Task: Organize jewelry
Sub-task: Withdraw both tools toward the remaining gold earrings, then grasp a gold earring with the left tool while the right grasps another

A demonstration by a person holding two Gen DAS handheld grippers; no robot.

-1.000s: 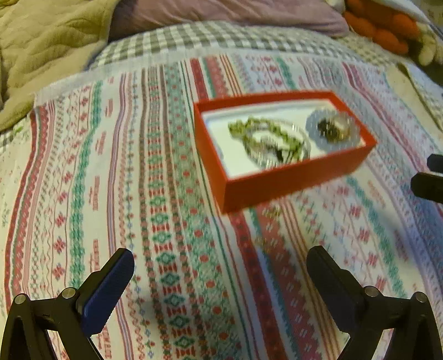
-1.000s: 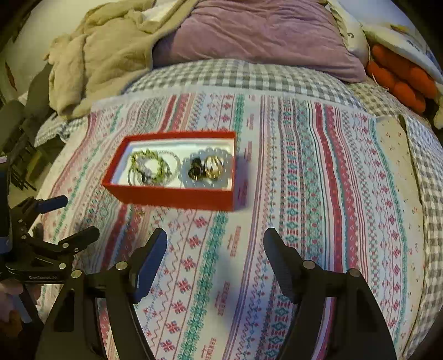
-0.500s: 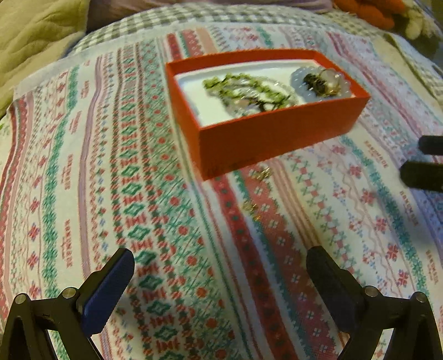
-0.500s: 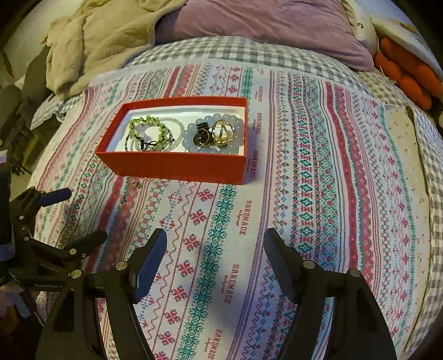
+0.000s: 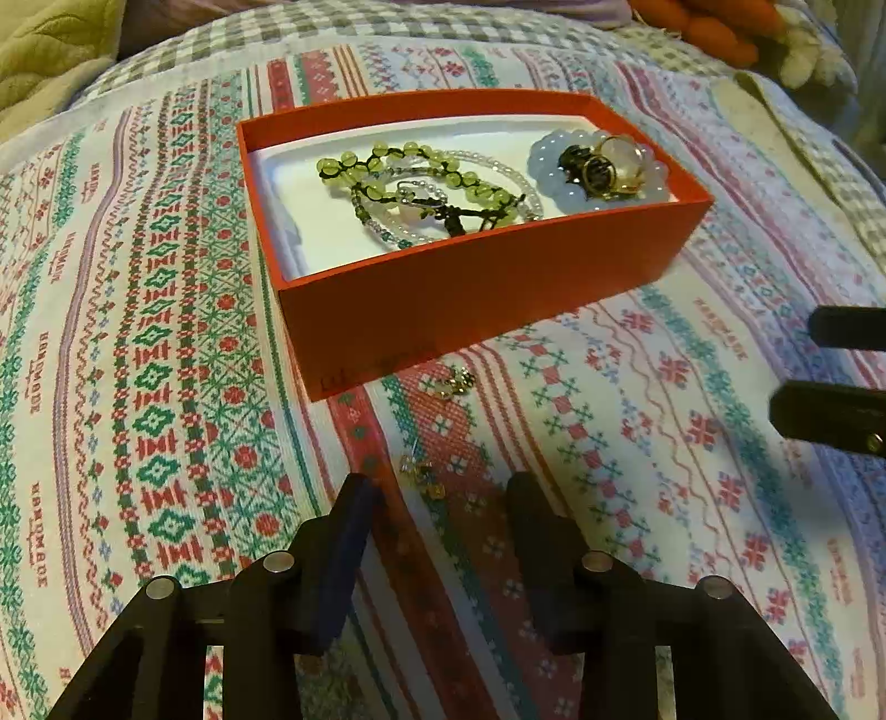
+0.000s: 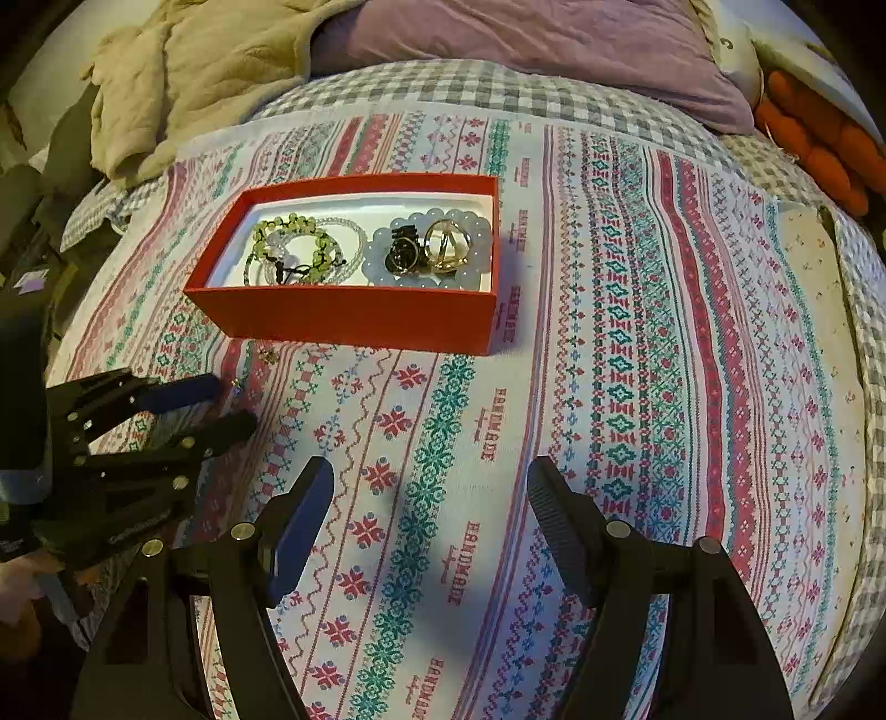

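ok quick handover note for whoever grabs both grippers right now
Left hand-held gripper: jaws have just been closing, part open, nothing pinched; a small earring lies on the bedspread just ahead of its tips.
Right hand-held gripper: open, empty, over bare bedspread.
Red box: already holds the green bead bracelet, the pale bead bracelet and rings.
Left: both loose earrings, the second beside the box's front wall, go in.

One red box [image 5: 470, 293] sits on the bed's one patterned cloth [image 6: 637, 387], and two small earrings lie loose in front of it, one near the box wall [image 5: 455, 383] and one closer to the camera [image 5: 422, 472]. Inside the box are one green beaded bracelet [image 5: 387, 166], one pale blue beaded bracelet [image 5: 545, 166], at least one clear beaded strand [image 5: 498, 166] and two rings [image 6: 448, 243]. Two grippers show, left [image 5: 437, 487] and right [image 6: 429, 471], and one purple pillow [image 6: 526, 50].
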